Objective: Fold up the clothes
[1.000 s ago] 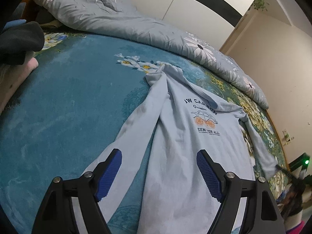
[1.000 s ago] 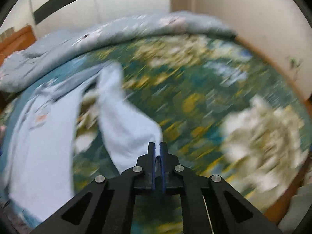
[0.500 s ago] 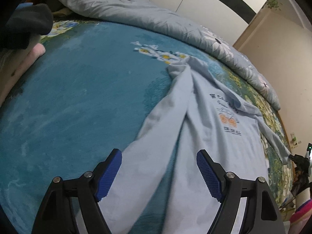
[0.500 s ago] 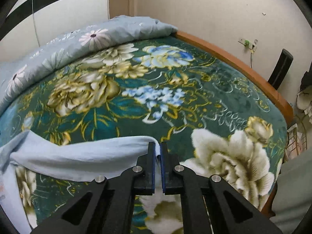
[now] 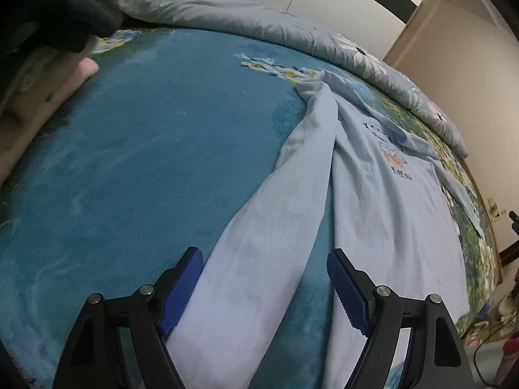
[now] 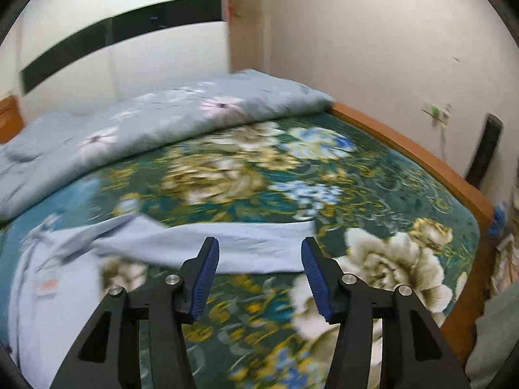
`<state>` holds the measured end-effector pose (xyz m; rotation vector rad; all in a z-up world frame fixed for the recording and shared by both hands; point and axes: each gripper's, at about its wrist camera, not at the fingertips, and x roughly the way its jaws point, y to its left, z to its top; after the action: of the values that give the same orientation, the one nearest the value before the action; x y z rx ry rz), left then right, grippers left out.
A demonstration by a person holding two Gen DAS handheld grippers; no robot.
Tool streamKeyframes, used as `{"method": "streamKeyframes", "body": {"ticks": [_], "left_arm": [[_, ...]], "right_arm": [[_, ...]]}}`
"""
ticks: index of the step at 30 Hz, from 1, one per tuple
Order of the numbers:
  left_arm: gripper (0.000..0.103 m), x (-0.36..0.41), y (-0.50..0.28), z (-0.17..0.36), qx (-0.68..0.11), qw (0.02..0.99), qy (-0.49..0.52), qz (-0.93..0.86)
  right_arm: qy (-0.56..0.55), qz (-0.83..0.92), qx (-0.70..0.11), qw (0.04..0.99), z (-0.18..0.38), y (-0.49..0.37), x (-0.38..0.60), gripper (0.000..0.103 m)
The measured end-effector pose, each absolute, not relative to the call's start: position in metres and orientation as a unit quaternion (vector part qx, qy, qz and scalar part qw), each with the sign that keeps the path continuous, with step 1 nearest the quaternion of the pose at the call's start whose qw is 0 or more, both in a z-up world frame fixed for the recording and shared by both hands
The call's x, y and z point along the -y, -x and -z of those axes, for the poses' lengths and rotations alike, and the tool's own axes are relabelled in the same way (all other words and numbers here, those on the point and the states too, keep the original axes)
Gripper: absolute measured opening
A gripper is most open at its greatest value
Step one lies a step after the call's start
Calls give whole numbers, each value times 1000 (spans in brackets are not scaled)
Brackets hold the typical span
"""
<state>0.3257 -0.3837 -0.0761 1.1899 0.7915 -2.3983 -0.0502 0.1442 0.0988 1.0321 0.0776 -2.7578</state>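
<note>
A light blue long-sleeved shirt (image 5: 389,214) with a printed chest logo lies front-up on the bed. One sleeve (image 5: 269,249) runs toward my left gripper (image 5: 264,288), which is open and hovers over the sleeve's lower end, jaws to either side. In the right wrist view the shirt's other sleeve (image 6: 207,243) lies stretched out across the floral bedspread. My right gripper (image 6: 259,269) is open and empty just above that sleeve's cuff end.
The bed has a teal floral bedspread (image 5: 129,168) and a rolled grey-blue flowered duvet (image 6: 136,126) along the far side. A wooden bed frame edge (image 6: 418,159) runs by the wall. Dark clothing (image 5: 71,16) lies at the left.
My right gripper was shut on the sleeve cuff and has let it go; its jaws now stand open and the sleeve lies flat. My left gripper moved left along the other sleeve, staying open.
</note>
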Motion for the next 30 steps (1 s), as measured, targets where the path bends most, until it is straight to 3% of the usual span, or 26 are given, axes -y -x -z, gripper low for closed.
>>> {"method": "streamKeyframes", "body": {"ticks": [12,13,15,17,18,30], "left_arm": [[79,381,-384,81,-256,200,-417,849],[71,377,-383,81,-247,202,-419,850],[41,371,-380,81,-237,192,-418,856],[20,365,-376,80,-236,176,-415,861],[15,364,-374,78,-229,179,-413,863],[11,446,-384,-4,-168,413,-308,840]], "right_arm": [[-371,901,-44,221,-74,-9,-46,57],[-372,897,-48,232,-72,-12,-36,57],[-376,890,-55,251,-68,-19,-20,57],[-378,885,-62,264,-66,-25,-8,57],[-379,883,-66,269,-65,-28,-4,57],[-406,877,-57,250,-47,-23,-16,57]]}}
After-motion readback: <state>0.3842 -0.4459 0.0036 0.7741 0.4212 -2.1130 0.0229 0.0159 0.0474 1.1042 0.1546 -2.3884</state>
